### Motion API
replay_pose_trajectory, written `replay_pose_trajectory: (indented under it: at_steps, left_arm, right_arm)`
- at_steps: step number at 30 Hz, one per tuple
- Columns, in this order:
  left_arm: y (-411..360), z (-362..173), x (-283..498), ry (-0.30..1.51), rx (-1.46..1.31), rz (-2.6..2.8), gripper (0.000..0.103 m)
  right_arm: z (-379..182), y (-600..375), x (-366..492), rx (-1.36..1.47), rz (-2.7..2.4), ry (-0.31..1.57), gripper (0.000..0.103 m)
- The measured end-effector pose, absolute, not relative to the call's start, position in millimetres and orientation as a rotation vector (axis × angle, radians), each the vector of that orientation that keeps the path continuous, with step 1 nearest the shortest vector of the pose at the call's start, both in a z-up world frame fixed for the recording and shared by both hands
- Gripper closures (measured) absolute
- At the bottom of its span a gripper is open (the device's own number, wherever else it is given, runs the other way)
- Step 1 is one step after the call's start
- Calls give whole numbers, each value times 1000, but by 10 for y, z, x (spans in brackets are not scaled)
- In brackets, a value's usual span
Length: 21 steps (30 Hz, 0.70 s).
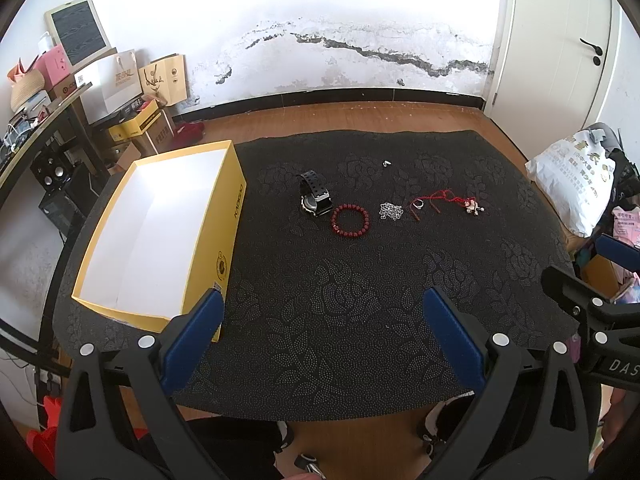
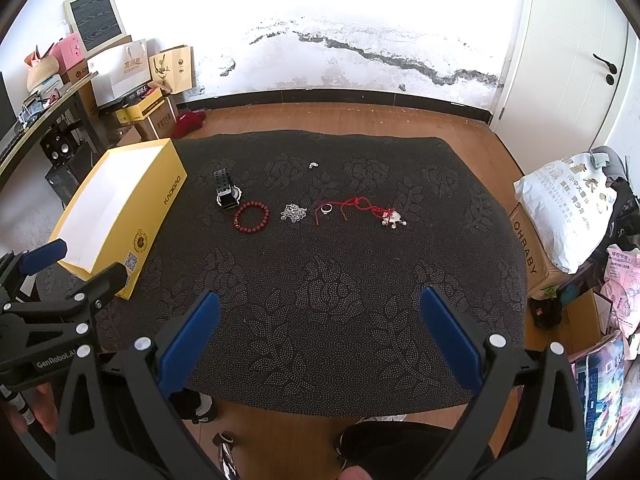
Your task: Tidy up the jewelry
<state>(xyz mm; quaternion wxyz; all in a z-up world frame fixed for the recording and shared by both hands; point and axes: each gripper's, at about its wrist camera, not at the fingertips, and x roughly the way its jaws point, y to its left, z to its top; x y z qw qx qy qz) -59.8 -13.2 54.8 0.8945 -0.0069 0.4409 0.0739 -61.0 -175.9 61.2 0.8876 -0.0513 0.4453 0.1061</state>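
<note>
An open yellow box [image 1: 234, 216] [image 2: 160, 200] with a white inside stands at the left of a black patterned mat [image 1: 340, 280] [image 2: 320, 272]. On the mat lie a black watch [image 1: 314, 196] [image 2: 228, 192], a red bead bracelet [image 1: 350, 221] [image 2: 251, 217], a silver chain [image 1: 391, 211] [image 2: 293, 213], a ring [image 1: 418, 203] [image 2: 326, 208], a red cord with a silver charm [image 1: 460, 200] [image 2: 374, 210] and a small silver piece [image 1: 386, 163] [image 2: 313, 165]. My left gripper [image 1: 324, 320] and right gripper [image 2: 320, 316] are open and empty, near the mat's front edge.
Cardboard boxes and bags [image 1: 132, 92] and a black desk [image 1: 40, 136] stand at the far left. A white sack [image 2: 568, 208] on a carton sits at the right. A white door [image 2: 580, 60] is at the far right. Wooden floor surrounds the mat.
</note>
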Motion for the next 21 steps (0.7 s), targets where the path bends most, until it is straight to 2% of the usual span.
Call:
replay_pose_trajectory:
  at_steps: [21]
  left_arm:
    - [-130,201,-279,967,-15,135,6]
  right_arm:
    - [501,-1826,-365,-141,173,919,6]
